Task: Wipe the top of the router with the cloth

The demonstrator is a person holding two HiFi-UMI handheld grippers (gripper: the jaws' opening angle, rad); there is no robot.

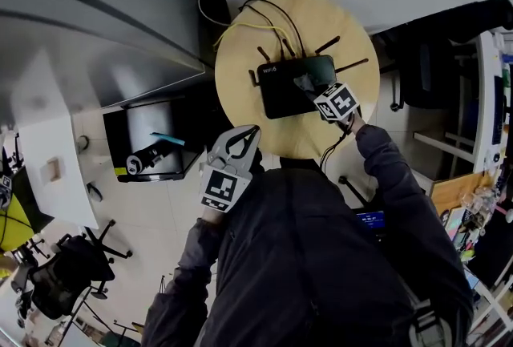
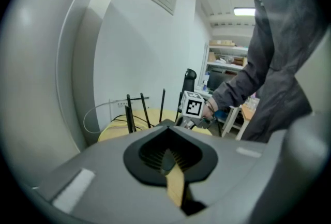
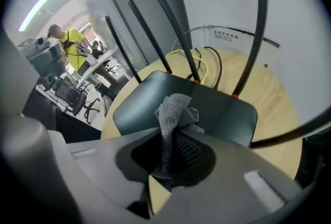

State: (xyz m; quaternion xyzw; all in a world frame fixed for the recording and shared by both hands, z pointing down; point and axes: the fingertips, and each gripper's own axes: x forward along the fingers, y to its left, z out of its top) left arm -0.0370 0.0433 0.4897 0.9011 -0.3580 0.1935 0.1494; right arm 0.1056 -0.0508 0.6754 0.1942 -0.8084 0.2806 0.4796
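A black router (image 1: 284,87) with several thin antennas lies on a round wooden table (image 1: 240,73). My right gripper (image 1: 317,91) is over the router's right part, shut on a grey cloth (image 1: 308,82). In the right gripper view the bunched cloth (image 3: 175,110) sticks out of the right gripper (image 3: 172,132) just over the router's dark top (image 3: 217,106); whether it touches I cannot tell. My left gripper (image 1: 244,139) is held off the table's near edge, by the person's chest. The left gripper (image 2: 168,123) is shut with nothing in it, and the antennas (image 2: 129,113) stand beyond it.
Yellow and black cables (image 1: 258,17) run off the back of the table to the wall. A dark open cabinet (image 1: 152,147) stands to the left, with an office chair (image 1: 64,277) lower left. A person in yellow (image 3: 70,42) stands far off. Shelving (image 1: 489,97) lines the right.
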